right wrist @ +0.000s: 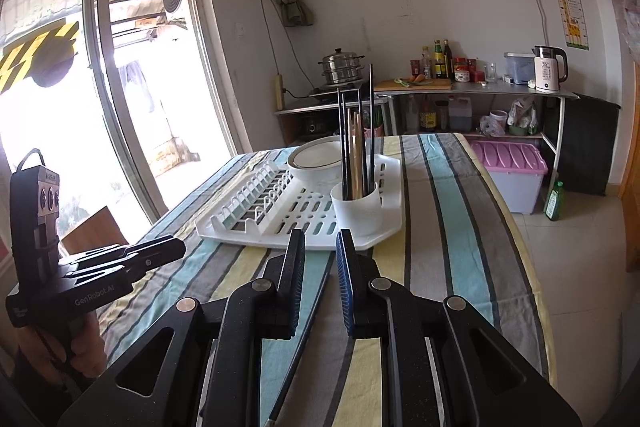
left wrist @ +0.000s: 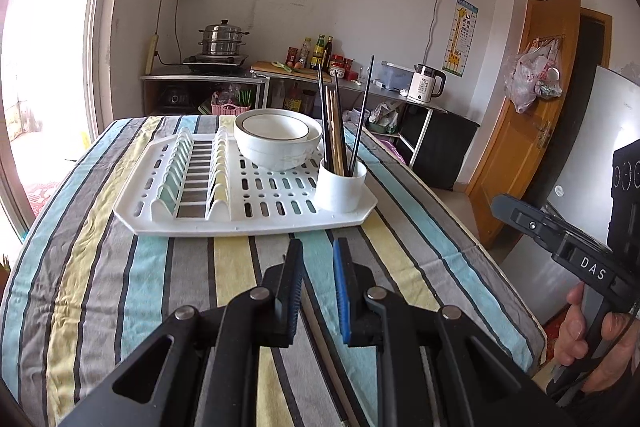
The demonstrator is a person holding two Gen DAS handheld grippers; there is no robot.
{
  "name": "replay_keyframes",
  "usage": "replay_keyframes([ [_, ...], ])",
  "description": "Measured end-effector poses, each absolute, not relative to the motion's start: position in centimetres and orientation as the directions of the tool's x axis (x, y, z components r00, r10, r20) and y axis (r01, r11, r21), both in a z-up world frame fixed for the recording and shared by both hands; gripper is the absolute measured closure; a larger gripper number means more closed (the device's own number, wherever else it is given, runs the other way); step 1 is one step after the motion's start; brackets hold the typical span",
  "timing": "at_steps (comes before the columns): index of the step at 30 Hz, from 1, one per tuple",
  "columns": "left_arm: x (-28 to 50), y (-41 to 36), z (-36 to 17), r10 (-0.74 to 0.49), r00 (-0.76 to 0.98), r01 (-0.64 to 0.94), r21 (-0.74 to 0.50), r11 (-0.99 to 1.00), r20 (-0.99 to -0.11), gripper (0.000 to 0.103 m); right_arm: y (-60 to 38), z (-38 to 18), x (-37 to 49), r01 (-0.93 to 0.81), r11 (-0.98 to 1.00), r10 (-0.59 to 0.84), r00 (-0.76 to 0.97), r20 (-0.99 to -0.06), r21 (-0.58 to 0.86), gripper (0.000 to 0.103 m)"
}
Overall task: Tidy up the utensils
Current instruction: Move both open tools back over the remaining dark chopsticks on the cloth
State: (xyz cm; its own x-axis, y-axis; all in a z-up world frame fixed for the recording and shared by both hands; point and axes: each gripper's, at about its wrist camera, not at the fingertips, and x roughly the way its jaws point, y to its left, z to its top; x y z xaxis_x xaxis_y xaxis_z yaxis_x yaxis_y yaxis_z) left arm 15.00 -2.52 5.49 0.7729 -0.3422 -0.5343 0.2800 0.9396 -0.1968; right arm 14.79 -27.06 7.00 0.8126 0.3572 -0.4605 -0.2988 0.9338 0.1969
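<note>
Looking down both grippers at once, we see a table under a striped cloth (left wrist: 120, 267) with a white plastic dish rack (left wrist: 244, 183) sitting on it. Our left gripper (left wrist: 316, 251) hovers over the cloth just short of the rack's near edge, its jaws a narrow gap apart and nothing between them. Our right gripper (right wrist: 320, 243) shows the same: jaws slightly parted, empty, pointing at the rack's near edge.

On the rack's right corner stands a white utensil cup (left wrist: 341, 185), and the chopsticks (left wrist: 340, 123) are in it, upright and leaning a little, some black and some pale wood. Just behind the cup we spot stacked white bowls (left wrist: 277, 137) with a dark rim line, resting on the rack's flat slotted part. The plate slots on the rack's left side stand free.

Beyond the table, a steel steamer pot (left wrist: 222, 37) sits on a stove, and a white electric kettle (left wrist: 428, 85) stands on the counter.
</note>
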Motion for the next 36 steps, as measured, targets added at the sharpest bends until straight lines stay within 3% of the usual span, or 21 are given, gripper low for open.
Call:
replay_keyframes([
  [15,12.7,-2.3,2.5,-0.309,0.741,0.245,-0.188,0.951,-0.597,0.087,-25.2,4.0,13.3,-0.294,0.937,0.349,0.778,-0.523,0.187,0.087],
  [36,19.4,-3.3,-1.4,-0.228,0.644,0.169,-0.155,0.973,-0.73,0.081,-22.3,-0.8,18.9,-0.276,0.94,0.337,0.666,-0.665,0.2,0.087],
])
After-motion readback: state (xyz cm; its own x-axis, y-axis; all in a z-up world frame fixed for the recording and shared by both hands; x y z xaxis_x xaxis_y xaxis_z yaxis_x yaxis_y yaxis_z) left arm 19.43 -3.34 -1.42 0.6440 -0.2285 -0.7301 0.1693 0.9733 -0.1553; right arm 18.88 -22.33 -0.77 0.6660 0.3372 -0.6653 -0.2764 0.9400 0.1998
